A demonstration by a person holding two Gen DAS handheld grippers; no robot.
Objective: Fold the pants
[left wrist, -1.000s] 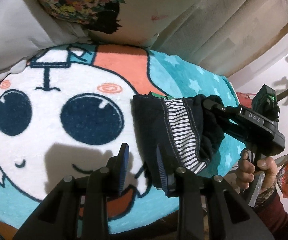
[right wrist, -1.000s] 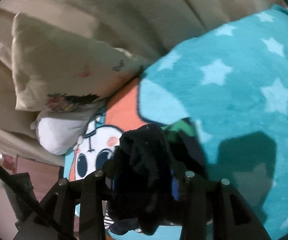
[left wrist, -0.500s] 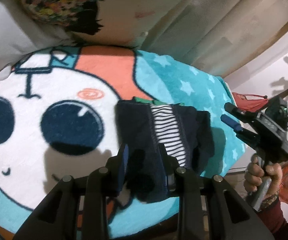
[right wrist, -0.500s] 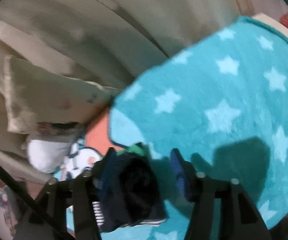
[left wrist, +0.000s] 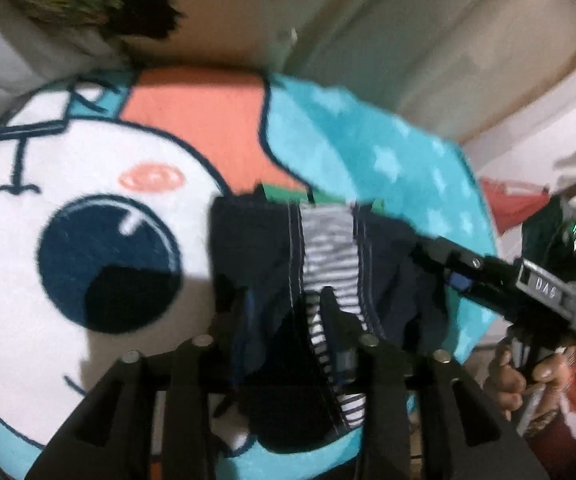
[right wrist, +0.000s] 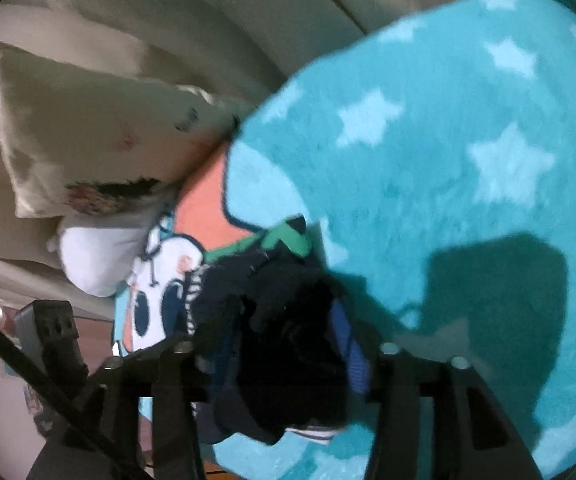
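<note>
While two grippers clamp, one pants (left wrist: 272, 248) — bunched.

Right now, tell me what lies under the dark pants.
Under the pants lies the cartoon blanket; a green patch peeks out at their far edge. Whatever sits beneath the bunched middle is covered by fabric and both tools.

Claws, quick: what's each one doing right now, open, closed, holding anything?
Left claw: closed on the pants, near edge.
Right claw: closed on the pants, bunched dark fabric between its fingers.
</note>
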